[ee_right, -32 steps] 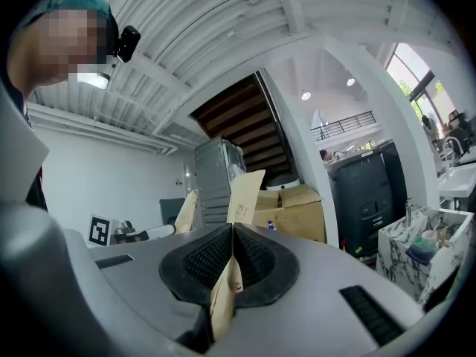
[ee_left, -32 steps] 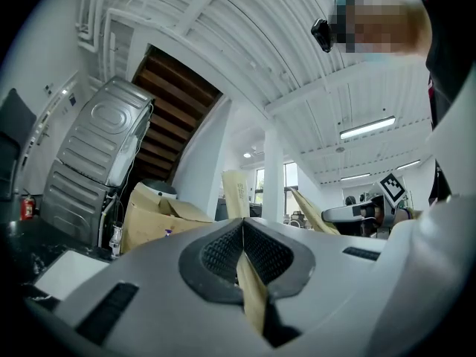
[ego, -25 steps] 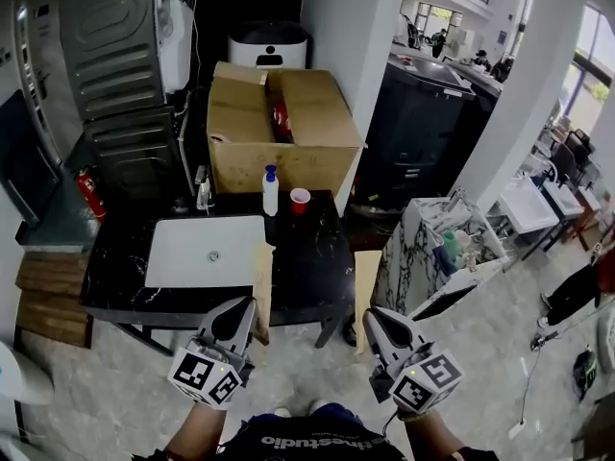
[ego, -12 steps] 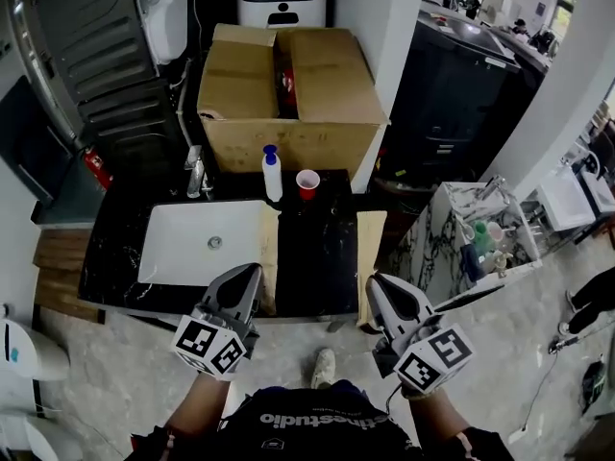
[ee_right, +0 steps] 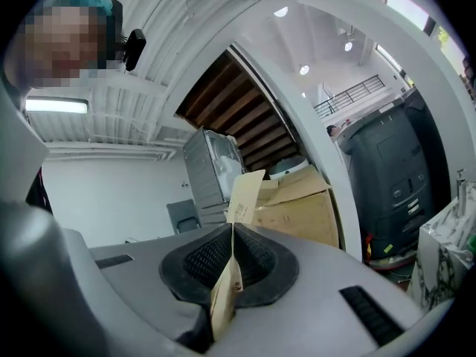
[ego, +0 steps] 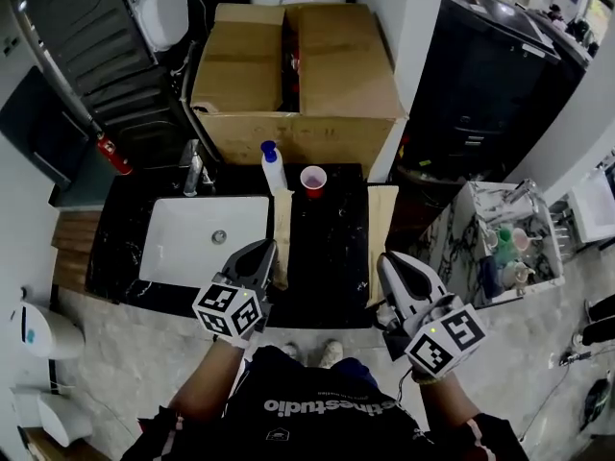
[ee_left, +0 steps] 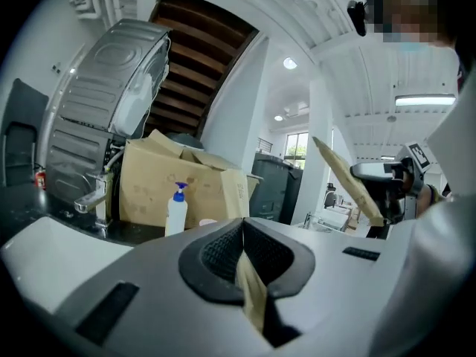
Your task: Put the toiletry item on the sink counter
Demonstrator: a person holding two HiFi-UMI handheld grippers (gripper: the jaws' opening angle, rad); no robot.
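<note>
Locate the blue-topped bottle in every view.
Head view: the bottle stands at the back of the black counter, just left of the red cup.
Left gripper view: the bottle is left of centre, in front of the cardboard box.
Right gripper view: not in it.
Shared landmark: the cardboard box, top centre in the head view and right of centre in the right gripper view.

White lettering on the dark shirt (ego: 322,406), upside down to the head camera, seems to read "thestudio", the small print on the cardboard strip (ee_right: 242,192) is too fine to read, and the left cube (ego: 229,310) and right cube (ego: 445,339) bear only black-and-white square markers.
</note>
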